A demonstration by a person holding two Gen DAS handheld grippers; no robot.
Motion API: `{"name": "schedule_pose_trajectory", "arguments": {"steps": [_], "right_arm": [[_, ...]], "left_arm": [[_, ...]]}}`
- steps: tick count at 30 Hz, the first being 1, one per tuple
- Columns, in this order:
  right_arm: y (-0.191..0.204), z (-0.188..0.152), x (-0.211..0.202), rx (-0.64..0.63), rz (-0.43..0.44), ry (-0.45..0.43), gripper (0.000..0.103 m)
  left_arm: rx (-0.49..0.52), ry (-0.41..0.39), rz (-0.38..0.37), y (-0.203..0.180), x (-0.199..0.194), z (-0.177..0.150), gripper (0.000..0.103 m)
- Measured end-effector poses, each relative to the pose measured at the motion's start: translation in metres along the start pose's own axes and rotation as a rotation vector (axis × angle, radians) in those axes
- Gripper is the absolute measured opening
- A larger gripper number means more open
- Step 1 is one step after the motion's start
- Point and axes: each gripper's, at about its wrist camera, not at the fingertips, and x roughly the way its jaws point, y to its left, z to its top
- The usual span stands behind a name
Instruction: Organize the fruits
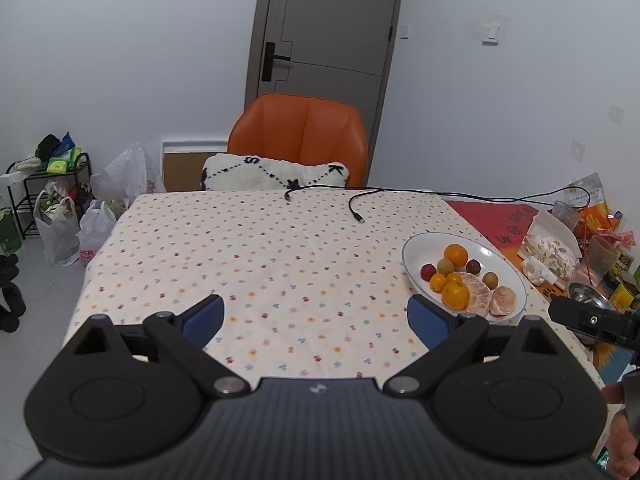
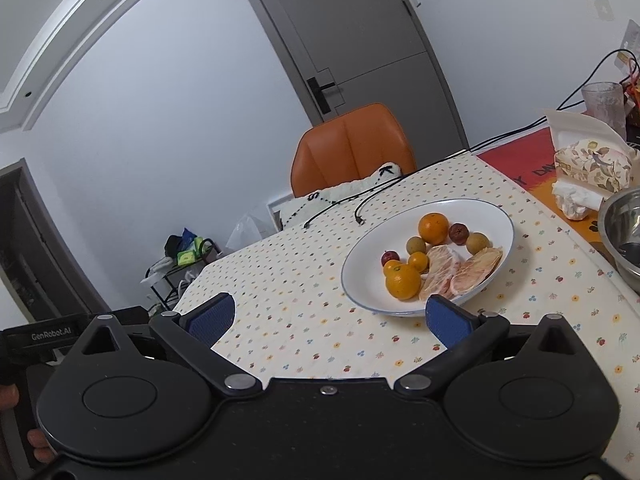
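Observation:
A white oval plate sits on the right side of the dotted tablecloth. It holds oranges, small kumquats, dark red fruits, greenish-brown round fruits and peeled citrus pieces. My left gripper hovers open over the cloth, left of the plate. My right gripper is open too, its right finger at the plate's near rim. Nothing is between either pair of fingers.
An orange chair with a white cushion stands at the far edge. Black cables lie on the cloth. A steel bowl, wrappers, cans and a cup crowd the right. Bags sit on the floor at left.

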Motion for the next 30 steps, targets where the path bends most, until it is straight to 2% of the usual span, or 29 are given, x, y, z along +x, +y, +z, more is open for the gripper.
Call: {"name": "schedule_pose_trajectory", "arguments": {"steps": [15,30], "right_arm": [[0.030,-0.006,-0.014,-0.059,0.022,0.039,0.103],[0.041,-0.012,-0.022,-0.079,0.024,0.072,0.103]], "left_arm": [[-0.013,0.011,-0.001,0.024,-0.030,-0.009,0.097],[-0.019,0.005,0.009,0.044,-0.042,-0.018,0.097]]}}
